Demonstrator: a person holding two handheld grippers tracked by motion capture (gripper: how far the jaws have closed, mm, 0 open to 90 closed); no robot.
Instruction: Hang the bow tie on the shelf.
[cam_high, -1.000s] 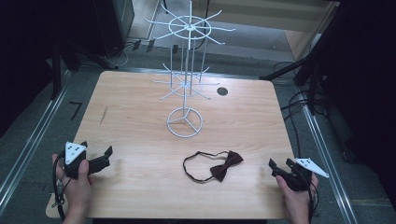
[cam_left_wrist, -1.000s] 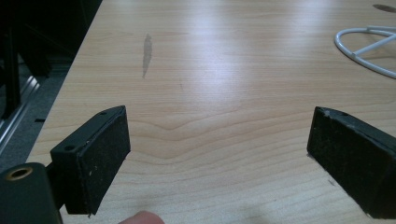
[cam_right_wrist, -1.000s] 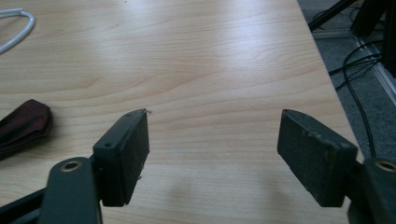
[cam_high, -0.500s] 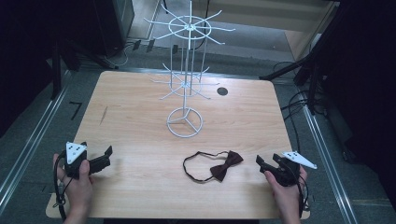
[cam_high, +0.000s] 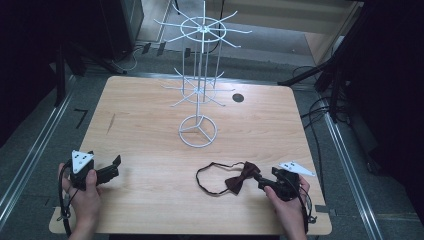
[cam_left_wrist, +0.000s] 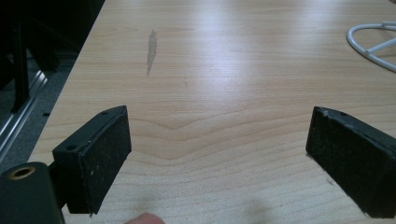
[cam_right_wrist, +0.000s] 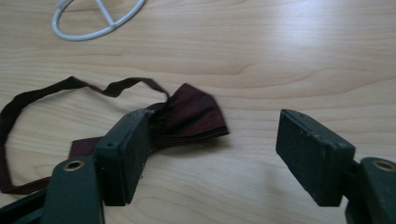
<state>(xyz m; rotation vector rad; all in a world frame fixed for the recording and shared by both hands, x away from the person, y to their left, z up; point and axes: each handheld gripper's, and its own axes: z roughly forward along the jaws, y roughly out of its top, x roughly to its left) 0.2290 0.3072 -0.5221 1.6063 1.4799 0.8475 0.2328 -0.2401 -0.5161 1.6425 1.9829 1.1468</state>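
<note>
- Right now the right tool (cam_high: 264, 182) sits near the worktop's front right corner with its jaws wide and nothing pressed between them; in the right gripper view one pad (cam_right_wrist: 125, 154) stands just before the bow tie's (cam_right_wrist: 194, 119) right wing, while the other pad has bare wood ahead of it.
- Across the worktop, the left tool (cam_high: 111, 169) rests low near the front left corner, jaws wide and empty.
- By my reading the work is at its very start: the bow tie (cam_high: 239, 179) lies flat near the front edge, right of centre, not yet gripped, and its thin strap (cam_high: 204, 176) loops out towards the middle.
- What seems left: closing on the tie, lifting it, and probably carrying it to the white wire stand (cam_high: 199, 95), whose arms hang bare.
- Room looks generous: open wood lies between the tie and the stand's ring base (cam_high: 198, 131), which is well apart from it.
- Caution points, as I judge them: the front edge is near the right hand (cam_high: 287, 210), and the stand's spokes reach out over the back half of the worktop (cam_high: 145, 115).
</note>
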